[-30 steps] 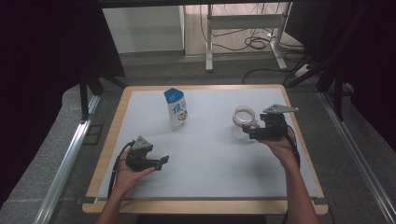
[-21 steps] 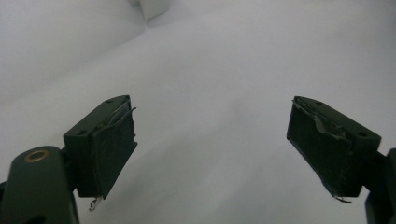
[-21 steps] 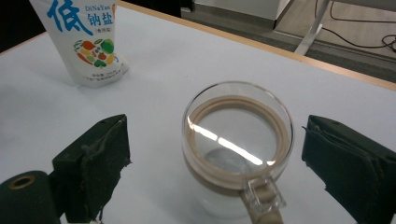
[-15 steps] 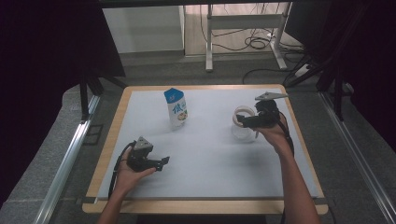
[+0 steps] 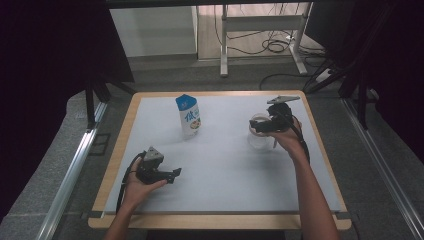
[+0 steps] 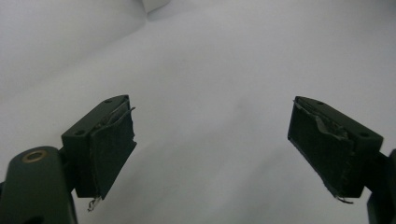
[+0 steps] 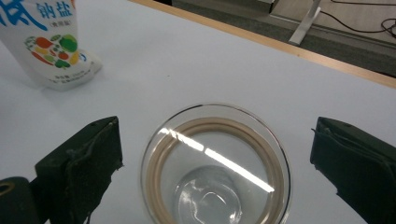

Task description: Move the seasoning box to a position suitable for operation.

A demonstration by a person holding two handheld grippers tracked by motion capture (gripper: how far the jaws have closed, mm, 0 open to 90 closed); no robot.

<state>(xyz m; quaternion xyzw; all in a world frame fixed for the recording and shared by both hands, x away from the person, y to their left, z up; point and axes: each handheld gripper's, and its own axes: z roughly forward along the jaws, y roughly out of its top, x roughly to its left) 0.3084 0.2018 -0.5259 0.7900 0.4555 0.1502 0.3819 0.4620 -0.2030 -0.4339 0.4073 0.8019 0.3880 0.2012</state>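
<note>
A white sheet (image 5: 225, 165) is laid over a table with a wooden rim (image 5: 220, 221), and dark curtains are hung on both sides of the room. A grey floor with cables and a metal frame is seen behind the far edge.

Nearest to the person, the left gripper (image 5: 170, 175) is held in the left hand (image 5: 137, 181) low over the near left part of the sheet. In the left gripper view its jaws are spread wide, and nothing is found between them except bare white surface. The pads (image 6: 112, 149) are worn and frayed at their edges. A small white corner of some object is seen far ahead of the jaws, at the top of that view; it cannot be told what it is.

Farther away, the right gripper (image 5: 259, 125) is held in the right hand (image 5: 286, 135) over the right part of the table. Its jaws are also spread, and a clear glass jar (image 7: 217, 165) is placed between them, standing upright with its open mouth up. Neither jaw is touching the glass. A pale ring is seen inside the rim.

Ahead of the left jaw of this gripper, a white carton (image 7: 44, 42) with blue characters and pictures of vegetables is standing. In the high view the carton (image 5: 188, 116) is upright near the far middle of the sheet, well apart from the jar (image 5: 260, 135).
</note>
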